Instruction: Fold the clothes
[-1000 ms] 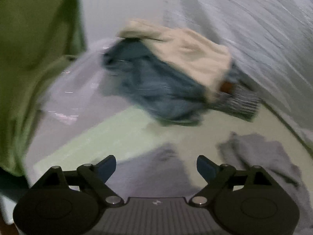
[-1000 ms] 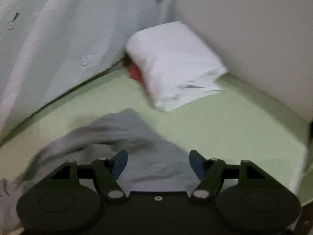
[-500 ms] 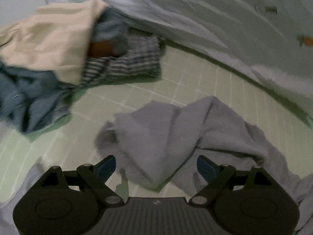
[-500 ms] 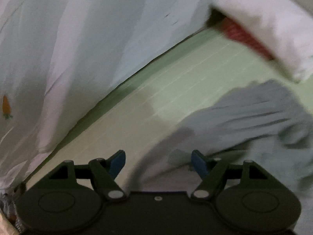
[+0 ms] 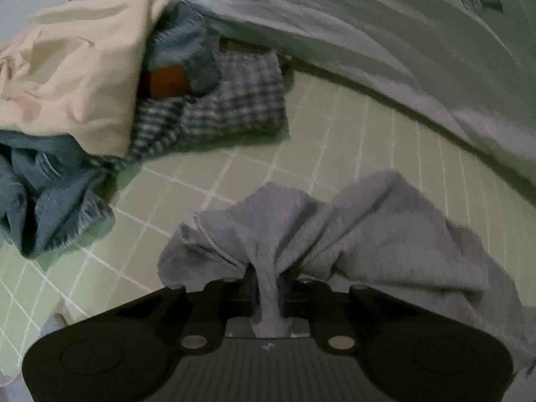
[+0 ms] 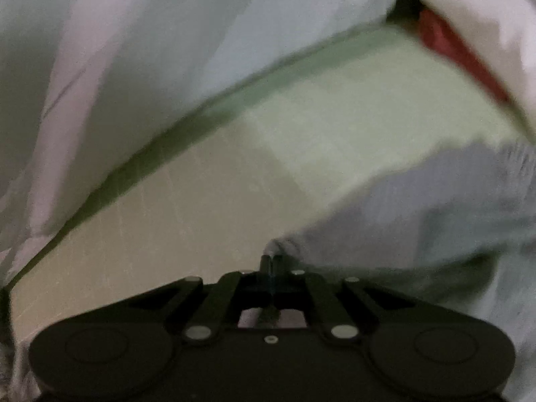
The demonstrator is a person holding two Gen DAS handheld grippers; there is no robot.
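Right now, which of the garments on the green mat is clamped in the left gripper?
The grey garment: a bunched fold of it runs between the closed fingers of the left gripper. The cream, blue and checked garments lie piled apart, untouched.

The left gripper, its jaws just closed, pinches a bunched fold of the grey garment on the green gridded mat, well apart from the clothes pile beyond.

Both grippers point steeply downward, fingers just closed: the left gripper pinches grey cloth, the right gripper its edge.
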